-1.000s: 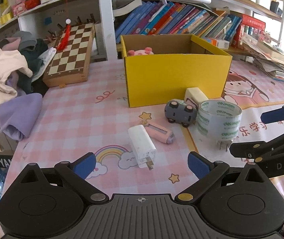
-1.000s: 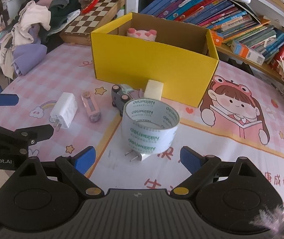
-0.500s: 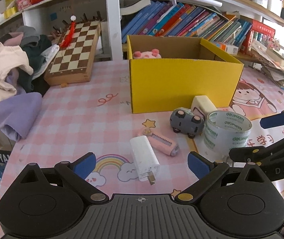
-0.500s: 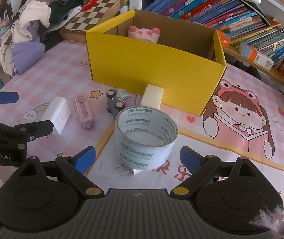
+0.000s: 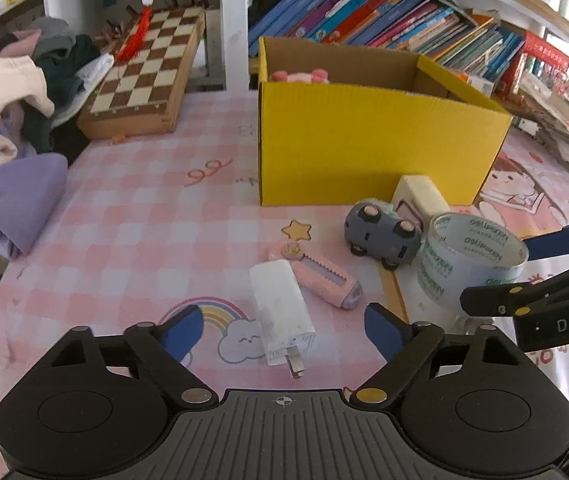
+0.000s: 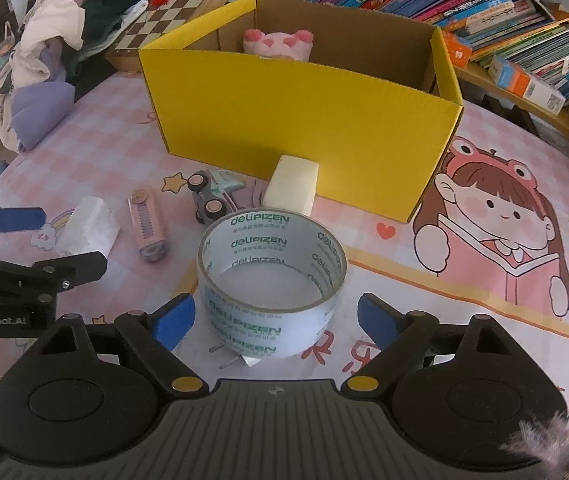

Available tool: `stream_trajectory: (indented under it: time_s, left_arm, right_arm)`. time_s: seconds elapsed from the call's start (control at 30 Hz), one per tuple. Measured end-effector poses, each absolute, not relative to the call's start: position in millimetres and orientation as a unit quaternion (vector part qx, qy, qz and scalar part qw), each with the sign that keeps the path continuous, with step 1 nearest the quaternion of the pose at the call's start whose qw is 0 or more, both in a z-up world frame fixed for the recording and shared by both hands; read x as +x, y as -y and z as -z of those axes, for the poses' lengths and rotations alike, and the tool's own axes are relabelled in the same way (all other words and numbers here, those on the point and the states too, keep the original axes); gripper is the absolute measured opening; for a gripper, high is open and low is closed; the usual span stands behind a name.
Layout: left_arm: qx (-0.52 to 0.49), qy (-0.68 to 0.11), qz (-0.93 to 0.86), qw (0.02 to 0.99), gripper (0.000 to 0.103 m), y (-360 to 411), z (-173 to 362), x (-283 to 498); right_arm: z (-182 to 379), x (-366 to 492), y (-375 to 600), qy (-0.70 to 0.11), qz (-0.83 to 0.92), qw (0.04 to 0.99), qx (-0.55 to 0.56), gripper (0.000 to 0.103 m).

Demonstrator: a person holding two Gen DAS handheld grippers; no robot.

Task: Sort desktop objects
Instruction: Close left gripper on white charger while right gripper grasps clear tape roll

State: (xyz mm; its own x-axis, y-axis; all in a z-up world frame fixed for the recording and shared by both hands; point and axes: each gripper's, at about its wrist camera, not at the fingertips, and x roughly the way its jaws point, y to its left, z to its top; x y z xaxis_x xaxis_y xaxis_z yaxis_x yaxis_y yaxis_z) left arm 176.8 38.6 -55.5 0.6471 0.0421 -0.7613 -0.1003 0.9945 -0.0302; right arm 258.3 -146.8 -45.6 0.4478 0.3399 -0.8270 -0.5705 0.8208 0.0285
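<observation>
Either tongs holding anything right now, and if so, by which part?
Nothing is held. The left tongs stand open around the white charger, not closed on it. The right tongs stand open around the tape roll, pads apart from it.

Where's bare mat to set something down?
Free: pink checks between purple cloth and yellow box; girl cartoon right of the tape roll. Crowded: before the box, around charger, pink cutter, toy car.
</observation>
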Motion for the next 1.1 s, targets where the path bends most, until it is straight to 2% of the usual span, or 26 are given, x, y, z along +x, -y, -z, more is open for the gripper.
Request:
stream_trajectory:
  time_s: [0.2,0.27,0.37,0.53,0.63,0.8,0.9,1.0,1.1]
  left_arm:
    - [-0.03,-0.432,-0.045,0.9,0.078,-37,63,186]
    - [-0.029,-0.437,-0.044,0.898,0.071,-37,65,191]
    - [-0.03,-0.443,-0.043,0.895,0.066,-37,70,195]
    - [-0.032,-0.453,-0.057,0.889,0.065,-43,77,200]
    - [-0.036,-0.454,-0.063,0.888,0.059,-48,79,203]
    - [-0.024,-0.452,-0.055,0.89,0.056,-46,79,204]
    - [-0.023,-0.45,-0.05,0.891,0.046,-46,78,204]
    - [-0.024,-0.447,-0.049,0.893,0.027,-50,78,204]
    - [-0.027,-0.447,-0.045,0.893,0.025,-54,78,203]
  right_arm:
    - [50,268,146,-0.46,-0.277,0.836,-0.118,0.089]
    - [51,270,145,-0.461,-0.28,0.834,-0.119,0.089]
    - [52,272,143,-0.462,-0.284,0.831,-0.121,0.089]
    - [53,277,141,-0.465,-0.285,0.83,-0.121,0.089]
    - [55,279,138,-0.467,-0.286,0.827,-0.124,0.089]
    - [58,283,137,-0.476,-0.283,0.824,-0.118,0.088]
    - [59,284,136,-0.476,-0.281,0.825,-0.117,0.088]
    - [60,285,133,-0.476,-0.281,0.825,-0.119,0.086]
    - [59,284,132,-0.476,-0.28,0.825,-0.122,0.084]
